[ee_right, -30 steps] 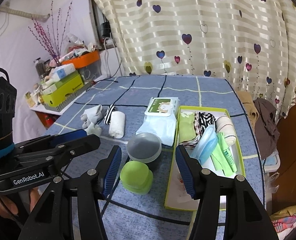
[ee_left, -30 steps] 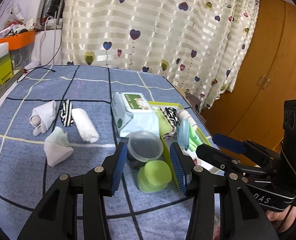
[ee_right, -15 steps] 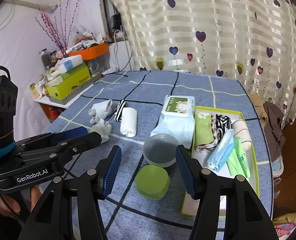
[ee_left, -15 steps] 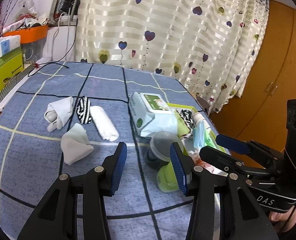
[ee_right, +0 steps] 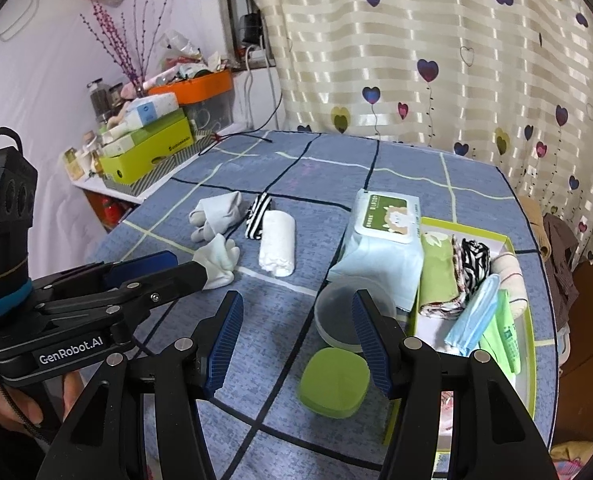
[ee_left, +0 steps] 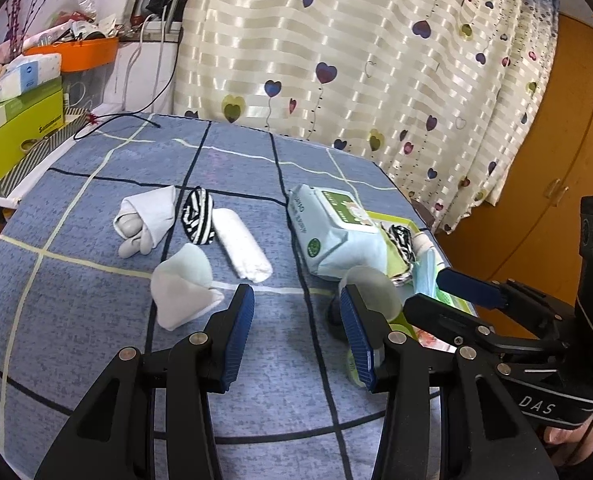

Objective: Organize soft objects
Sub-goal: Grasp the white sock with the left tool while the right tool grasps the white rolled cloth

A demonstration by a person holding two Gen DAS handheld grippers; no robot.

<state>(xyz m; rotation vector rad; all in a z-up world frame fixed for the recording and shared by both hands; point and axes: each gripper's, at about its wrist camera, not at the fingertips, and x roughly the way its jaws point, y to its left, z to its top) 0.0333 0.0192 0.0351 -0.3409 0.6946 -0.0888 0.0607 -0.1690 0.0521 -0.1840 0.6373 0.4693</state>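
Socks (ee_left: 146,222) rolled, white; towel roll (ee_left: 241,245) beside.

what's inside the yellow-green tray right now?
In the tray: a folded green cloth, a zebra-striped piece, a beige roll, a light blue item and a green packet. The tray's near end is hidden behind the right tool.

Legible markings: "GenRobot.AI" on the left gripper (ee_right: 148,276) body, lower left of the right wrist view; "DAS" on the right gripper (ee_left: 452,292) body, lower right of the left wrist view.
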